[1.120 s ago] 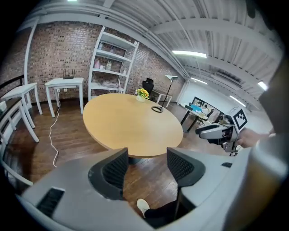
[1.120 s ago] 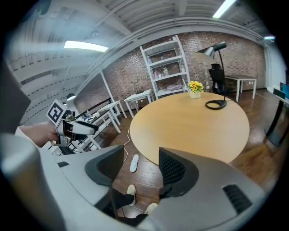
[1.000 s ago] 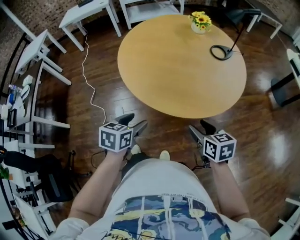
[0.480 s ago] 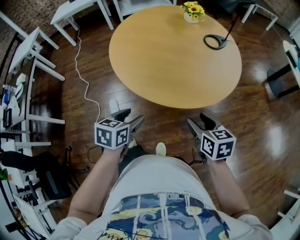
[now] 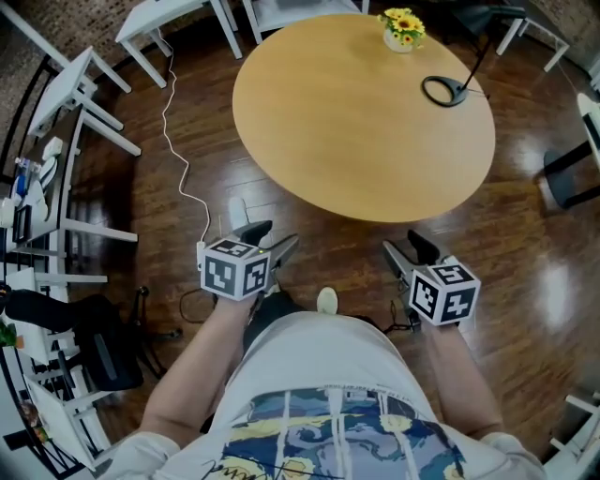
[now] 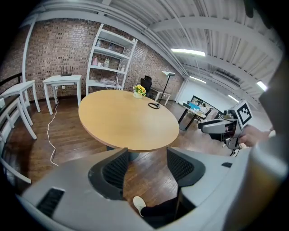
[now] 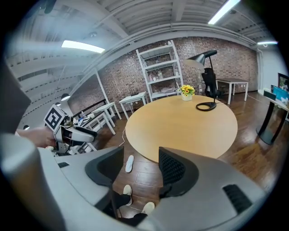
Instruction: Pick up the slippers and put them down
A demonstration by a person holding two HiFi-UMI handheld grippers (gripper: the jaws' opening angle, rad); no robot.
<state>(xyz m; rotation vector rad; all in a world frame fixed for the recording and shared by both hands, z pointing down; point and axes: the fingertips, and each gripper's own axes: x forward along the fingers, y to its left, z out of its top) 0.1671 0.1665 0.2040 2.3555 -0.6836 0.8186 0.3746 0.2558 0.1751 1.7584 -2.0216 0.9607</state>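
Observation:
One pale slipper (image 5: 238, 212) lies on the dark wood floor by the near left edge of the round table, just beyond my left gripper (image 5: 270, 239). The right gripper view shows the same slipper (image 7: 129, 163) between its jaws, lower down on the floor. Both grippers are held side by side in front of the person's body, above the floor. My left gripper (image 6: 146, 162) is open with nothing in it. My right gripper (image 5: 405, 249) is open and empty too. A second slipper is not in view. The person's own pale shoe (image 5: 326, 300) shows between the grippers.
The round wooden table (image 5: 366, 103) stands straight ahead, with a flower pot (image 5: 401, 28) and a black lamp base (image 5: 445, 91) at its far side. A white cable (image 5: 178, 159) runs over the floor at the left. White tables (image 5: 84, 84) and a black chair (image 5: 94, 347) line the left.
Both grippers stay open in the same pose. The head view has shifted a little, and the slipper by the left gripper has come into sight. Only one of the person's shoes shows now.

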